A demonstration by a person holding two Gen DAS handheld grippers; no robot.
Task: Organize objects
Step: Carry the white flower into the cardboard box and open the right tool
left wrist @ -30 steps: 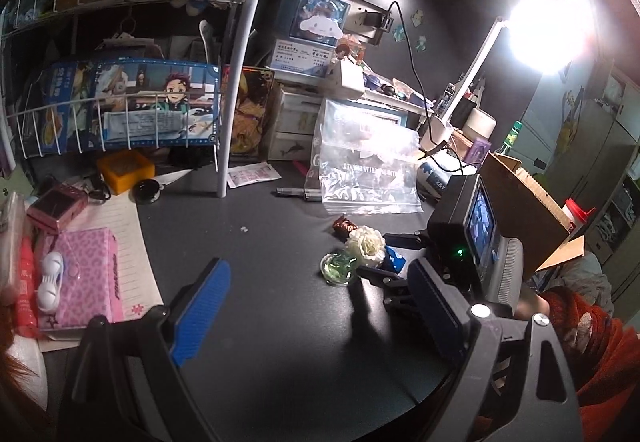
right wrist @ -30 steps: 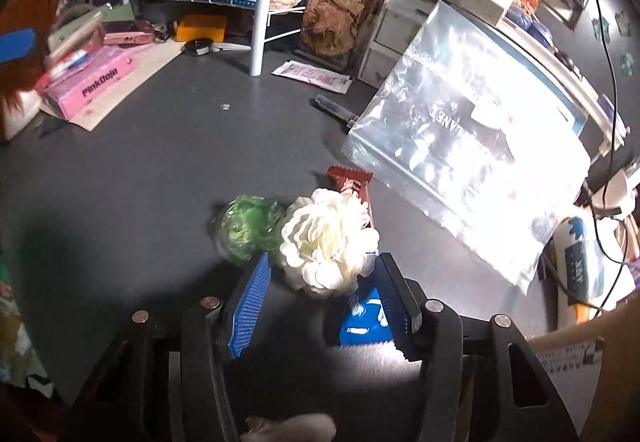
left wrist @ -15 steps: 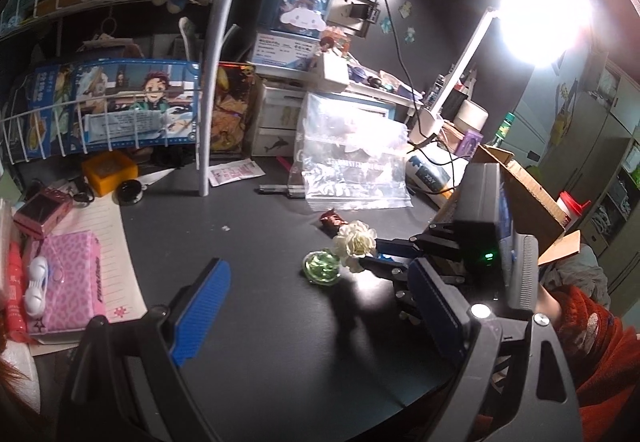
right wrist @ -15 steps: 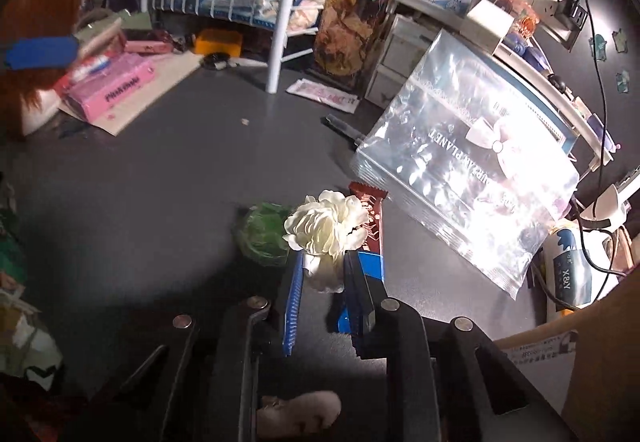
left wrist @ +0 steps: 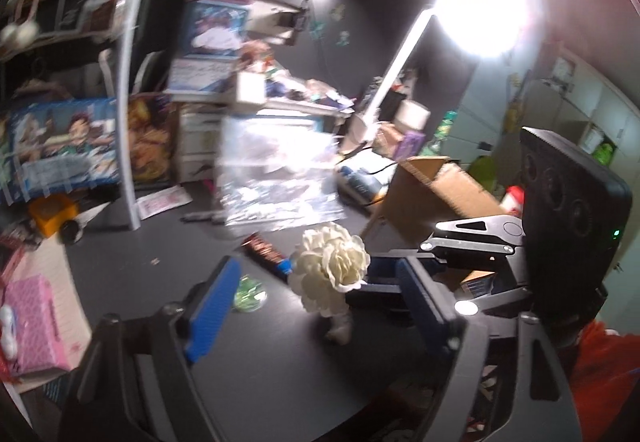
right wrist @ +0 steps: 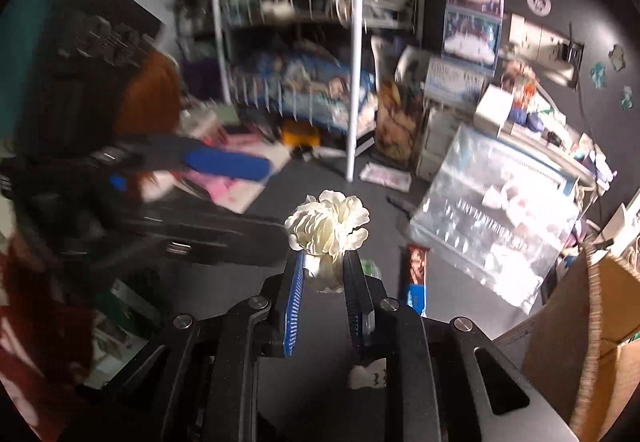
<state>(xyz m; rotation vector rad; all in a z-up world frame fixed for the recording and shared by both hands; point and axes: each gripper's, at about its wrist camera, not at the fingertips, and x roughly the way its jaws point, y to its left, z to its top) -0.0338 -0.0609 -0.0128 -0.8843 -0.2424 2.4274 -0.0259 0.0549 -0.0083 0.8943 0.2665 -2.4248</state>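
Lifted off the bench now, the white flower rides in my right tongs, whose blue pads pinch its base; a second ago the flower still sat on the dark top between spread pads, beside the green disc. My left tongs have just been closing somewhat, yet they stay spread with nothing between the pads, and the flower now hangs in front of them, nearer than it was.

On the bench below, the green disc lies just left of the flower in the left view, and the snack bar in its brown and blue wrapper lies flat just right of my right tongs, where it lay before. Farther off, the clear zip bag leans against the white drawers, unmoved. A cardboard box stands at the right, close behind the right tongs in the left view. At the far left a white wire rack holds picture books, with its white post coming down to the bench; an orange box sits near its foot and a pink case lies on paper at the near left. A desk lamp glares from the far right. Both views are blurred.
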